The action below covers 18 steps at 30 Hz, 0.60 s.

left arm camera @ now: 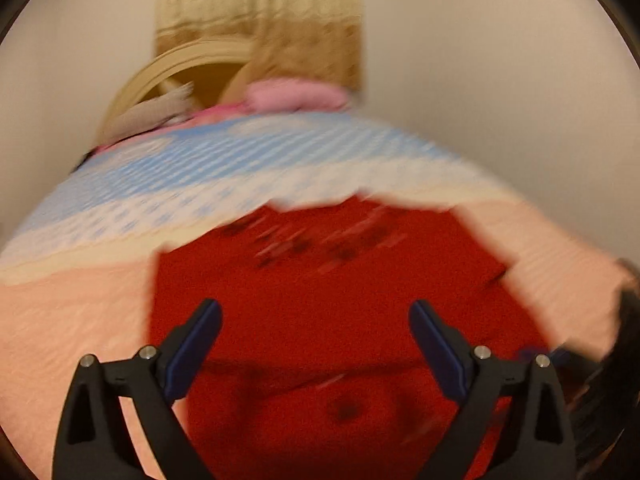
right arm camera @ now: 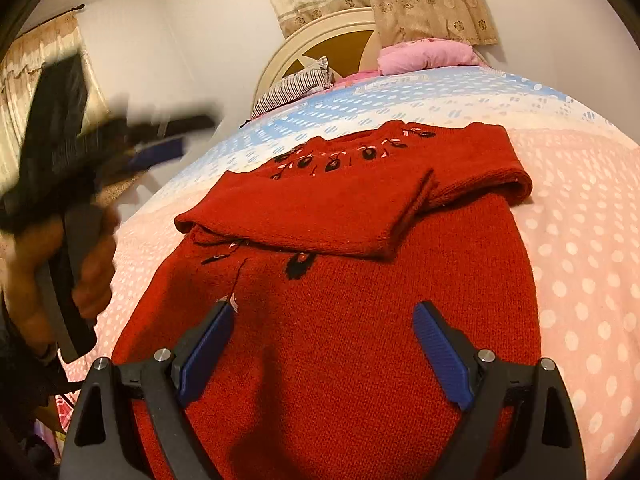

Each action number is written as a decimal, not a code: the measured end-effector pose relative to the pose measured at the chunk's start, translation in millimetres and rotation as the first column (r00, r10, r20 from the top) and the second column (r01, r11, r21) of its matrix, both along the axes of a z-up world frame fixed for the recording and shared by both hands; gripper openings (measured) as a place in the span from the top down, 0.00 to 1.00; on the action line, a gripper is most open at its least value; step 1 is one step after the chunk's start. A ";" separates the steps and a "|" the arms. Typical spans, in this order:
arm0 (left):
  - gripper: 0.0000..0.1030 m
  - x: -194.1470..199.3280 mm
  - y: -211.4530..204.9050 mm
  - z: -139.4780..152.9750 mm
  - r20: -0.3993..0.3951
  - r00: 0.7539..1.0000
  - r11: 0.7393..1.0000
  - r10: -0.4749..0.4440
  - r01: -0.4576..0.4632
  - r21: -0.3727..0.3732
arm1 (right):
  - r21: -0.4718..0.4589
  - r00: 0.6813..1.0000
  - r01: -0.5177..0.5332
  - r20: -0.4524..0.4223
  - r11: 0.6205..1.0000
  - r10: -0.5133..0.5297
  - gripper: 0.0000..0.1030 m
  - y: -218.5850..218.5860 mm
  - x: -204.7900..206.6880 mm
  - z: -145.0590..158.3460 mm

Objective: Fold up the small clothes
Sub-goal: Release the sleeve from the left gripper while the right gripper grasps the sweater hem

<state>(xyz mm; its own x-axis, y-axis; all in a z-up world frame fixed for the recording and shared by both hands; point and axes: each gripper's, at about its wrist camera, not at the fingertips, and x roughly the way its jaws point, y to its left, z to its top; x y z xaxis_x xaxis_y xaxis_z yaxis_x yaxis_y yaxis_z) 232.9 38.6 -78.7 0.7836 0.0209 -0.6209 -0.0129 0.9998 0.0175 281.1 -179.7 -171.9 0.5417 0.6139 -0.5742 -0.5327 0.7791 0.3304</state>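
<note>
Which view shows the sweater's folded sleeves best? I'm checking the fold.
The right wrist view: the red sweater is sharp, both sleeves folded across its chest. The left wrist view shows only a motion-blurred red shape.

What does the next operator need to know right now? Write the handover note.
Left gripper: open, empty, above the red sweater.
Right gripper: open, empty, over the sweater's lower part.
Sweater lies flat on the bed, neckline towards the pink pillow.
Done: both sleeves folded across the chest.
Left: fold the body, likely hem up towards the neckline.
</note>
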 end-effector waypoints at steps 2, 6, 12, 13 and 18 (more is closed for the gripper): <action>0.06 -2.4 31.2 -20.7 -0.071 0.994 0.997 0.083 -0.082 0.011 | -0.015 1.000 0.002 0.008 1.000 -0.002 0.11 2.2 -0.9 -0.3; 0.06 7.8 62.9 -46.5 -0.141 0.976 0.986 0.165 -0.168 -0.011 | -0.031 1.000 0.007 0.018 0.999 -0.006 0.11 4.0 -2.1 -1.5; 0.05 27.2 63.7 -59.1 -0.178 0.965 0.981 0.194 -0.196 0.003 | 0.007 1.000 0.003 0.012 1.000 -0.003 0.11 -2.3 -2.1 -1.8; 0.03 28.1 65.1 -65.5 -0.199 0.960 0.980 0.197 -0.200 0.004 | 0.013 1.000 0.002 0.010 1.000 -0.002 0.11 -3.3 -2.1 -1.5; 0.00 24.2 86.2 -73.8 -0.218 0.954 0.965 0.204 -0.233 -0.118 | 0.067 0.998 0.052 -0.028 0.996 -0.050 0.11 -19.6 -2.1 9.3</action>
